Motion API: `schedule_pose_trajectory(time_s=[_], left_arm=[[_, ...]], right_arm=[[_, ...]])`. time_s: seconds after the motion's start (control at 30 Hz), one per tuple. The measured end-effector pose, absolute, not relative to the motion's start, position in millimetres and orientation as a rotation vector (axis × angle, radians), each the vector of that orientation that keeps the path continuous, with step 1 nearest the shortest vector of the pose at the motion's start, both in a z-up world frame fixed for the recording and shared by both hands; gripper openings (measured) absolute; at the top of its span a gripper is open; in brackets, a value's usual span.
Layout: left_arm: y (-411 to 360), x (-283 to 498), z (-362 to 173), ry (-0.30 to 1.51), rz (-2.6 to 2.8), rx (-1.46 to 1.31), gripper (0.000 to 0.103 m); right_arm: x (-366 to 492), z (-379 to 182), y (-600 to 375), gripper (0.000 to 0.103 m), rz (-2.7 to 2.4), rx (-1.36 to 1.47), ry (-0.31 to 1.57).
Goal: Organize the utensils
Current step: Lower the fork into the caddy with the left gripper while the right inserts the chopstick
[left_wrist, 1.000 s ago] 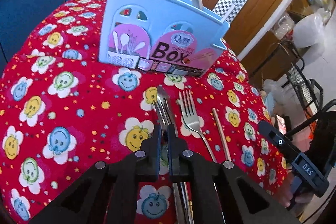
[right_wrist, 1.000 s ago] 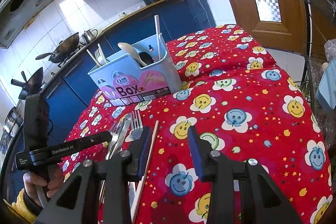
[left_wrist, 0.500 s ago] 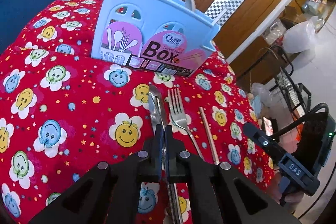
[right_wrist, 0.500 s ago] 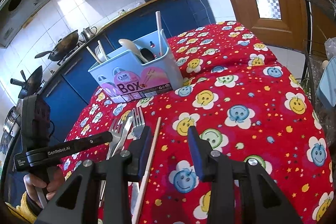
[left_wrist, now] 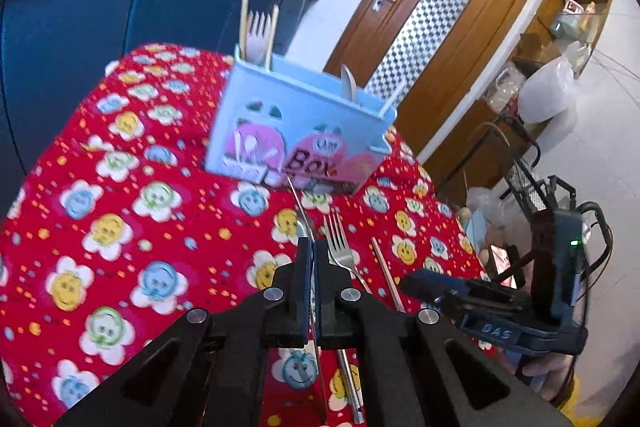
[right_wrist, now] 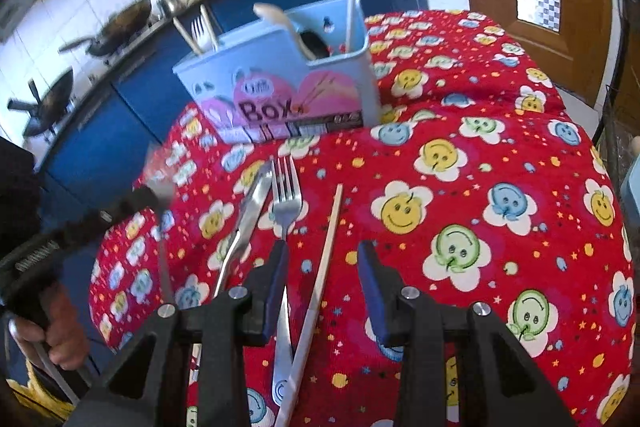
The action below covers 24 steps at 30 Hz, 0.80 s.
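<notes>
My left gripper [left_wrist: 312, 259] is shut on a thin metal utensil [left_wrist: 300, 203], seen edge-on and lifted off the cloth; its blurred end [right_wrist: 158, 175] shows in the right wrist view. The light blue utensil box [left_wrist: 296, 131] stands at the far side, holding chopsticks, a white fork and spoons; it also shows in the right wrist view [right_wrist: 276, 83]. A metal fork [right_wrist: 285, 203], a metal knife [right_wrist: 248, 211] and one chopstick [right_wrist: 324, 267] lie on the red cloth. My right gripper [right_wrist: 322, 263] is open above the chopstick and fork handle.
The table wears a red smiley-flower cloth [right_wrist: 480, 187] and drops off at left and right. Blue kitchen cabinets [left_wrist: 100, 7] stand behind it. A wooden door [left_wrist: 432, 27] and a wire rack [left_wrist: 532, 183] are to the right.
My left gripper has risen from the cloth with the thin metal utensil in it. The right gripper moved forward over the chopstick and stays open.
</notes>
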State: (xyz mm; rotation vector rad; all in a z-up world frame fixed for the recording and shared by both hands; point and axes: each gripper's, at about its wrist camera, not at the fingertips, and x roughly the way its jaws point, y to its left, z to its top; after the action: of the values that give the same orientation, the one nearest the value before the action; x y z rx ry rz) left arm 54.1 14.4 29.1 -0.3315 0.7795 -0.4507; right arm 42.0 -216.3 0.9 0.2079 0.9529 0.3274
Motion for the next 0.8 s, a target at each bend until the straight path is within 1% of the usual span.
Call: schedule_pose_trajectory(time_s=[0.1, 0.2, 0.33, 0.4, 0.43, 0.47, 0.57, 0.67, 0.8], left_arm=[[21.5, 51.9, 35.7, 0.745, -0.434, -0.316, 0.001], [26.7, 50.2, 41.1, 0.708, -0.415, -0.289, 0.001], [30.4, 49.6, 49.5, 0.665, -0.401, -0.247, 0.001], [31.2, 51.6, 54.0, 0.649, -0.402, -0.237, 0.001], [31.7, 53.3, 56.9, 0.64, -0.402, -0.233, 0.001], [32.7, 55.7, 60.1, 0.627, -0.399, -0.226, 0.001], [33.8, 62.6, 68.1, 0.595, -0.389, -0.221, 0.001], [36.6, 69.9, 78.0, 0.565, -0.378, -0.228, 0.001], [37.9, 81.4, 96.6, 0.514, -0.361, -0.222, 0.001]], right_arm=[[47.1, -1.4, -209.7, 0.039, 0.318, 0.162, 1.002], [54.8, -5.0, -205.4, 0.034, 0.312, 0.124, 1.053], [67.0, -9.6, -200.4, 0.02, 0.294, 0.072, 1.122], [71.7, -9.4, -194.9, 0.017, 0.293, 0.035, 1.15], [72.9, -9.7, -193.5, 0.011, 0.293, 0.027, 1.16], [75.1, -9.4, -191.7, 0.009, 0.289, 0.01, 1.17], [79.4, -9.5, -191.9, 0.006, 0.286, 0.02, 1.173], [78.2, -2.6, -195.2, 0.006, 0.312, 0.071, 1.125], [69.5, 18.7, -202.5, 0.006, 0.301, 0.114, 1.002]])
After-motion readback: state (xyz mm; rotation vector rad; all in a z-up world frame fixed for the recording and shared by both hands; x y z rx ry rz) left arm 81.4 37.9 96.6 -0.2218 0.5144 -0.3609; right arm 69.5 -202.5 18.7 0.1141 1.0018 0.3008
